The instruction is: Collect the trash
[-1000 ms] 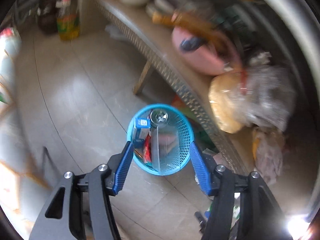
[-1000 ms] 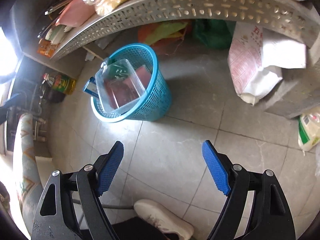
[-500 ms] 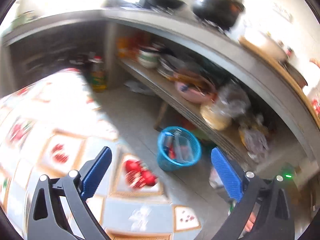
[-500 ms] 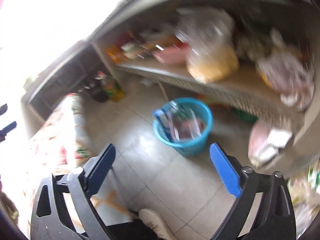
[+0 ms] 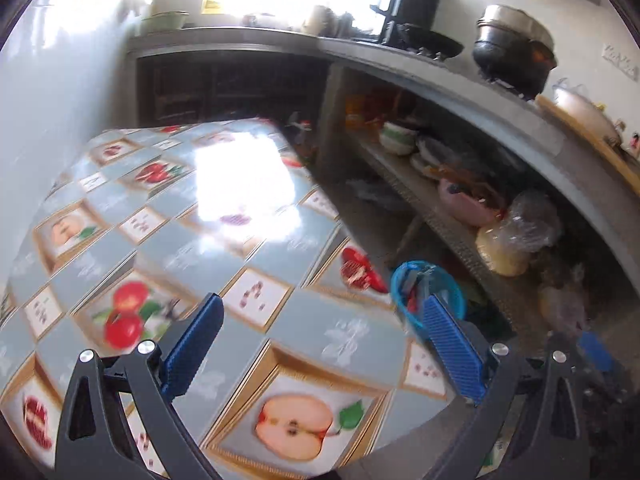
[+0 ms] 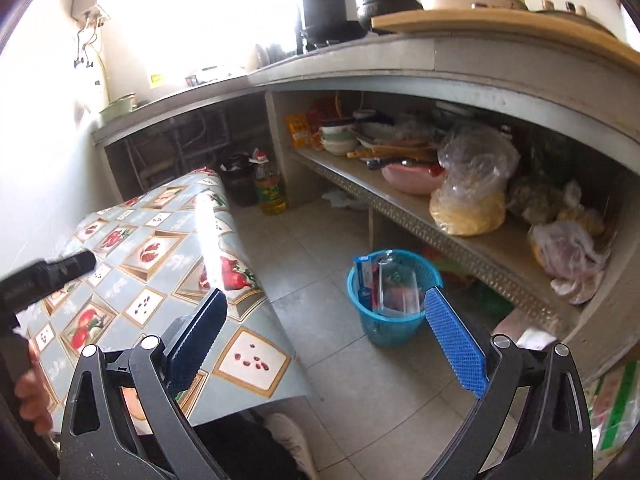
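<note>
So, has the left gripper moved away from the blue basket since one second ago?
Yes. The left gripper has pulled up and back: the blue basket is now small beside its right finger, and the fruit-patterned table fills the view.

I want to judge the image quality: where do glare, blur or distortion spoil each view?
Left wrist view: window glare whitens the tablecloth, the blue basket is blurred. Right wrist view: sharper, the window is overexposed, the fisheye bends the counter.

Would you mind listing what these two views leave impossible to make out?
- Blue basket, left wrist view: the table edge and a blue finger hide its lower part.
- Basket contents, right wrist view: too small to identify beyond a clear tray.
- Window area, both views: washed out by glare.
- Tablecloth: glare blanks its centre.
</note>
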{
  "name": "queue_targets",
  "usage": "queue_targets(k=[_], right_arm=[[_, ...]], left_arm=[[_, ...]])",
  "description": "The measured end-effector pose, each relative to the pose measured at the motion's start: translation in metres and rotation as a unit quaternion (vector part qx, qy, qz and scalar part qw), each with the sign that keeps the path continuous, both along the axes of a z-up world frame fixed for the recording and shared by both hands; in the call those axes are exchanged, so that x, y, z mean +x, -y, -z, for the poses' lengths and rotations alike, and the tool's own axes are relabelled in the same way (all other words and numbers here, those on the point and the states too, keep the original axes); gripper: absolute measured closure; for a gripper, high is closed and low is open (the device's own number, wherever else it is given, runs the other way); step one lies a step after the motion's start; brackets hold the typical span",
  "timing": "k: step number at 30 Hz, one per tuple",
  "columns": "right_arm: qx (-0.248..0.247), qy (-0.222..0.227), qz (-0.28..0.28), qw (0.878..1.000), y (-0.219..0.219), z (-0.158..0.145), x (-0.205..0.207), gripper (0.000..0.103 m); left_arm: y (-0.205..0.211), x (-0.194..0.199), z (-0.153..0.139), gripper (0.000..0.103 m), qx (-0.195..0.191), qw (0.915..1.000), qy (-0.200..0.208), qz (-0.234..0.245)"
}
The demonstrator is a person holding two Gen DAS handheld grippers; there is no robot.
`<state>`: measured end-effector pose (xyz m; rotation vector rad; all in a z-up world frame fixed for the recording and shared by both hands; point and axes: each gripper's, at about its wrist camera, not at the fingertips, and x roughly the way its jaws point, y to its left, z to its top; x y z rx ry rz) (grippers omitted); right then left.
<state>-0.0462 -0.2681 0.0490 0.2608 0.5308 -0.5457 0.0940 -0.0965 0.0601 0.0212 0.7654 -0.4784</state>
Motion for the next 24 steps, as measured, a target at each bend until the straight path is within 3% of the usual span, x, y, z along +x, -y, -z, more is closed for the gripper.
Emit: queue_targets(k=[6, 12, 24], right_arm=[[-0.057, -0.042, 0.017, 0.997, -0.019, 0.005, -0.004, 0.008], [-0.054, -0.041, 0.000, 0.998, -0.026, 0.016, -0.016, 0.008], [-0.049, -0.080, -0.003, 0.996, -0.023, 0.023, -0.018, 0.008]], left_arm=[[-0.002, -0.042, 0.021, 0.005, 0.055, 0.9967, 0.044, -0.041], [0.001, -0.064, 0.042, 0.005, 0.115, 0.9930, 0.015, -0.020], [-0.012, -0.071, 0.051, 0.005, 0.120, 0.9910, -0.015, -0.058]])
